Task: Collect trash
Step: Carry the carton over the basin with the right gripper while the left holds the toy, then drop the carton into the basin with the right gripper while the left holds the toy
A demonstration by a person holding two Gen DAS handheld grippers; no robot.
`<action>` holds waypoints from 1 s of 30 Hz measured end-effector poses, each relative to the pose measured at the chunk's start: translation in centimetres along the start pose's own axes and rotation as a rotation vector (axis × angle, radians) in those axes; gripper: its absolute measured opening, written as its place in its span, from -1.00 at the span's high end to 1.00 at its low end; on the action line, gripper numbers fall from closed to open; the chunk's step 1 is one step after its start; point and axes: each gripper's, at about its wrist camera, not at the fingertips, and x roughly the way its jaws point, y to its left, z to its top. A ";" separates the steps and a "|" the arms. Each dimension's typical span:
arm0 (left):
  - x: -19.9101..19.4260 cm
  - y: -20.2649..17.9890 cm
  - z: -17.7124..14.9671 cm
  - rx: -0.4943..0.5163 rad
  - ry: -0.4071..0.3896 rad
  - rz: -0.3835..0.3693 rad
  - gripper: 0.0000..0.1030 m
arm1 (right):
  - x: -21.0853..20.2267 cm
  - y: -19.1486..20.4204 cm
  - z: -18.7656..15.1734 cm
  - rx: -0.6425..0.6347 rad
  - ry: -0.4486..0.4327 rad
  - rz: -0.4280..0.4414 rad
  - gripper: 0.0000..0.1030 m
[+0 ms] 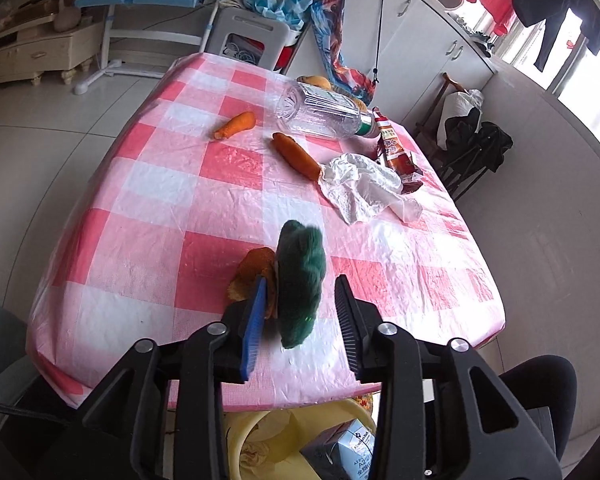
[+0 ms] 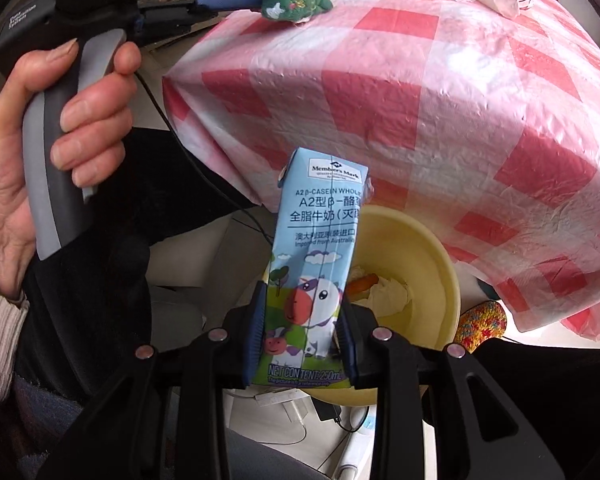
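A: How far along is the trash?

B: The right gripper (image 2: 303, 330) clamps the blue milk carton (image 2: 314, 264) over the yellow plastic basin (image 2: 446, 280) below the table's near edge; tissue and 1 carrot piece lie inside.

A: The left gripper (image 1: 300, 316)?

B: Its jaws stand apart around a blurred green plush toy (image 1: 300, 280). 2 orange carrots (image 1: 296, 155), crumpled white tissue (image 1: 364, 188), a clear plastic bottle (image 1: 320, 110) remain toward the far edge.
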 end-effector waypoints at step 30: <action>3.0 -3.4 0.1 0.157 0.060 0.076 0.89 | 1.8 0.9 -1.0 -0.050 0.093 -0.056 0.20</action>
